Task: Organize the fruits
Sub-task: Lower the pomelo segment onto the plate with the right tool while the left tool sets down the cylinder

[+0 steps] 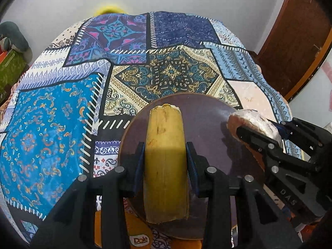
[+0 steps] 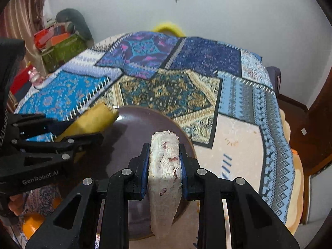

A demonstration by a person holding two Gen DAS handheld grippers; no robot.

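The near part of the round brown plate (image 1: 209, 122) is hidden behind the black gripper frames in both wrist views. The banana (image 1: 166, 159) covers the plate's middle in the left view. At the bottom edge an orange thing with a Dole sticker (image 1: 138, 240) is cut off by the frame. A yellow fuzzy thing (image 2: 168, 27) at the far side of the table is half hidden behind the patterned cloth (image 2: 186, 91), and too blurred to name. The pale wrapped piece (image 2: 165, 178) runs down out of focus at its lower end.
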